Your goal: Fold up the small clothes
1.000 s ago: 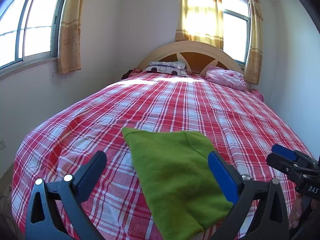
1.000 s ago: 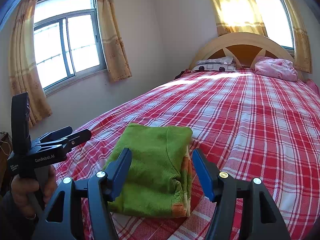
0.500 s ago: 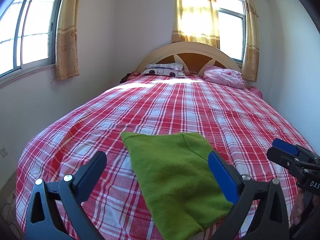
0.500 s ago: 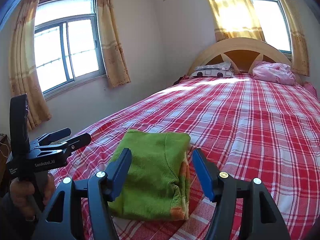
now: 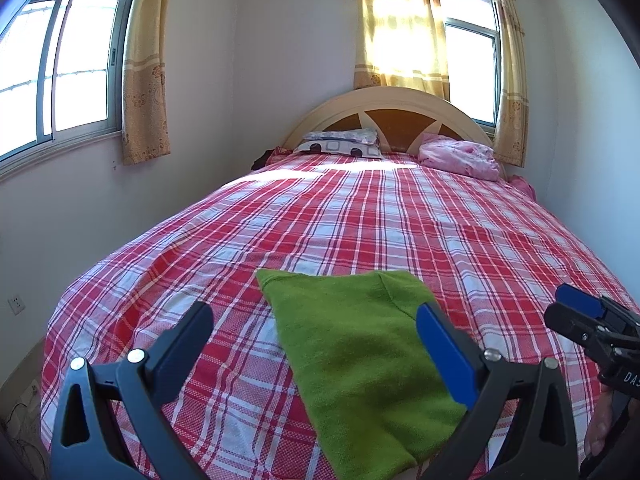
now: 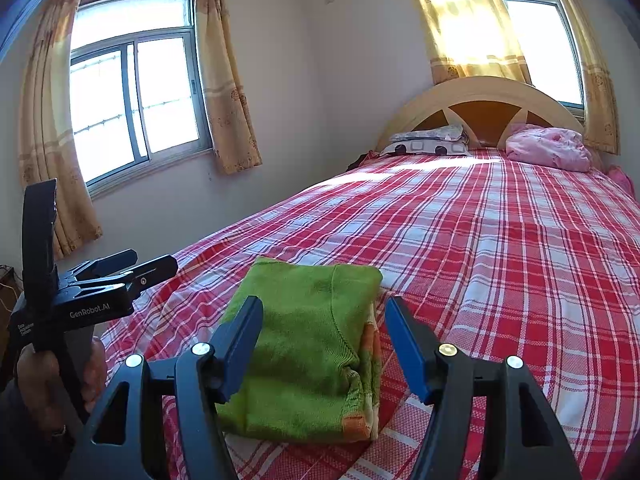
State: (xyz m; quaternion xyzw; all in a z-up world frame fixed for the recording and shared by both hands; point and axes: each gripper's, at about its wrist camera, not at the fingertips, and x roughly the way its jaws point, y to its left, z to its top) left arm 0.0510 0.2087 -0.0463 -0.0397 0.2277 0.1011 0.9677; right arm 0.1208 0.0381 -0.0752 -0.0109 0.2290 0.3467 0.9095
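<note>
**Folded green garment lies on the bed, both grippers held open above it**

The green garment [image 5: 360, 344] lies folded in a compact bundle on the red plaid bed cover [image 5: 400, 220], near the foot of the bed. The left gripper [image 5: 312, 332] has its jaws spread wide, with nothing held; the garment lies ahead of and below the gap, toward the blue right-hand finger. The right gripper [image 6: 322, 324] has its jaws parted and empty too, with the bundle straight ahead between them, its orange-trimmed edge [image 6: 370, 360] nearer the right-hand finger. Neither gripper touches the cloth. Far beyond both jaws, a patterned pillow [image 5: 340, 142] and a pink bundle [image 5: 460, 158] rest against the headboard [image 5: 392, 98].
</note>
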